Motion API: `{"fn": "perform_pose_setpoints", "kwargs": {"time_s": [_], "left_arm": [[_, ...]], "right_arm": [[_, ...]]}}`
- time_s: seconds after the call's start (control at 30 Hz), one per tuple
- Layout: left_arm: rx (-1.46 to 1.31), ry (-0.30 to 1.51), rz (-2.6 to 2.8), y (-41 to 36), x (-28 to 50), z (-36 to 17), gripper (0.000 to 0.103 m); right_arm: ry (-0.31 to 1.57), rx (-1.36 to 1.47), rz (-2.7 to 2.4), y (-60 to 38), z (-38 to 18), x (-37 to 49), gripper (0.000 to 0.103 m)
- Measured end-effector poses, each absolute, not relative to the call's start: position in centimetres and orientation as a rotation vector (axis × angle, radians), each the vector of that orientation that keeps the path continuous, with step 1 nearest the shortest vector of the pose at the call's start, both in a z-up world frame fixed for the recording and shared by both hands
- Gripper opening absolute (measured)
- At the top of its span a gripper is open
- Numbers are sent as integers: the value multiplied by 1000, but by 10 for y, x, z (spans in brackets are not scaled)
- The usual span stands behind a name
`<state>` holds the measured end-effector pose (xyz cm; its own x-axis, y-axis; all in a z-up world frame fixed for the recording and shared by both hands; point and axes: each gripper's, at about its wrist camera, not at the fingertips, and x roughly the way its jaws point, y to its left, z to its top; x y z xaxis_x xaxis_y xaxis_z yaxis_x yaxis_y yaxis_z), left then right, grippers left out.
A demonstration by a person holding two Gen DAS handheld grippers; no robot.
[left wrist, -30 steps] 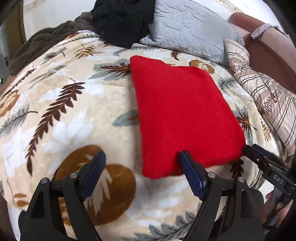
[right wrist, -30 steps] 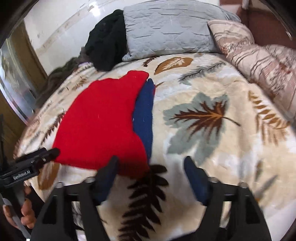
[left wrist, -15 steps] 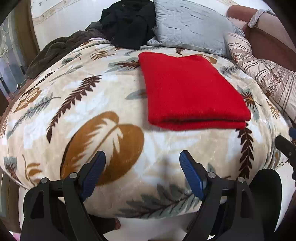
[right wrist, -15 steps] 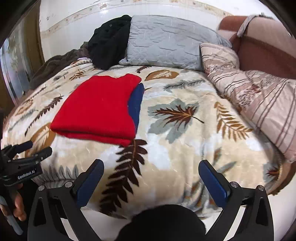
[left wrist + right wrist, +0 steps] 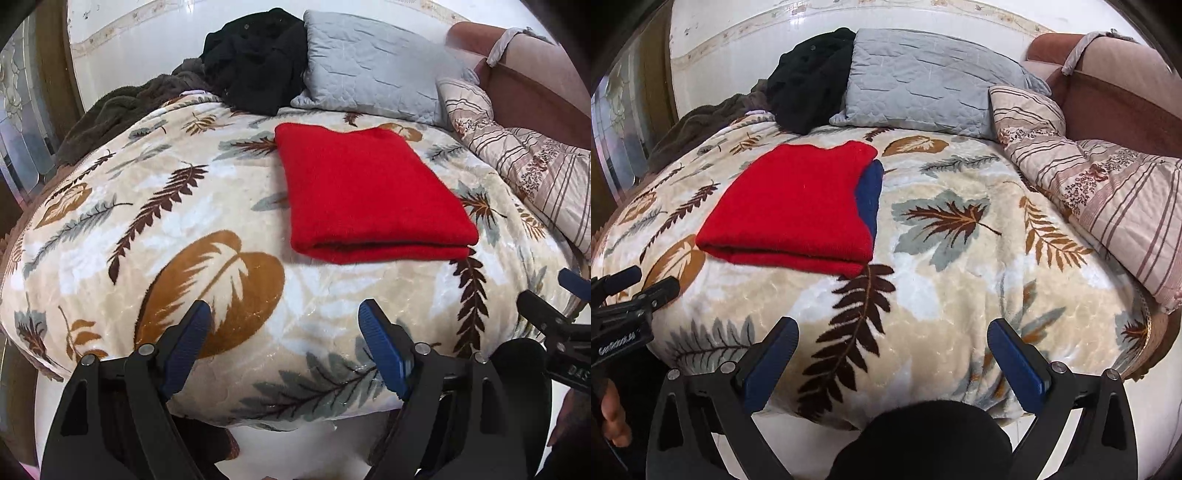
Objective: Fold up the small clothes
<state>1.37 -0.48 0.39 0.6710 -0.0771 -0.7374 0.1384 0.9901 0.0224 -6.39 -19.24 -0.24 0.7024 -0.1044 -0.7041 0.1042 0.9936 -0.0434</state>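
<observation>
The red garment is a thick, fuzzy knit folded into a neat rectangle, its doubled edge facing the cameras so that two layers show with a dark crease between them; in the right wrist view a strip of blue cloth peeks out along its right side, though whether that is a lining or a separate piece I cannot tell; in the left wrist view the red garment lies in the upper middle of the frame, slightly right of centre, and in the right wrist view it sits left of centre; it rests flat on the leaf-patterned blanket, near the bed's front edge and apart from both claws.

Counted: one red garment; one leaf-patterned blanket; one grey quilted pillow at the top of the frame; one black heap of clothing just to its left; one brown fuzzy throw at the upper left; one striped floral quilt at the right edge; two claws.

The left gripper has its blue-padded jaws spread apart with nothing between them, low in the frame over the blanket's front edge; the right gripper likewise stands wide and empty, its jaws even farther apart.
</observation>
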Motion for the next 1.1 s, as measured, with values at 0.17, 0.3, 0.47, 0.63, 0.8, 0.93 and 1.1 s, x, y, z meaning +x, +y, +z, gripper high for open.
{"fn": "perform_pose_setpoints", "kwargs": {"time_s": [0.17, 0.3, 0.47, 0.63, 0.8, 0.93, 1.1], "left_arm": [[65, 830, -127, -1, 13, 10, 83], [70, 825, -138, -3, 9, 13, 83], [72, 820, -153, -8, 4, 16, 83], [76, 822, -179, -15, 1, 19, 83], [64, 822, -208, -23, -3, 21, 83], [78, 814, -207, -29, -6, 23, 83], [86, 820, -203, -32, -6, 23, 84]], "right_arm": [[773, -15, -121, -192, 3, -61, 103], [769, -23, -127, -193, 5, -59, 103], [775, -12, -127, -195, 3, -59, 103], [780, -9, -125, -198, 2, -58, 103], [777, 1, -129, -201, 2, -59, 103], [778, 12, -138, -206, 2, -59, 103], [782, 27, -145, -213, 1, -59, 103]]}}
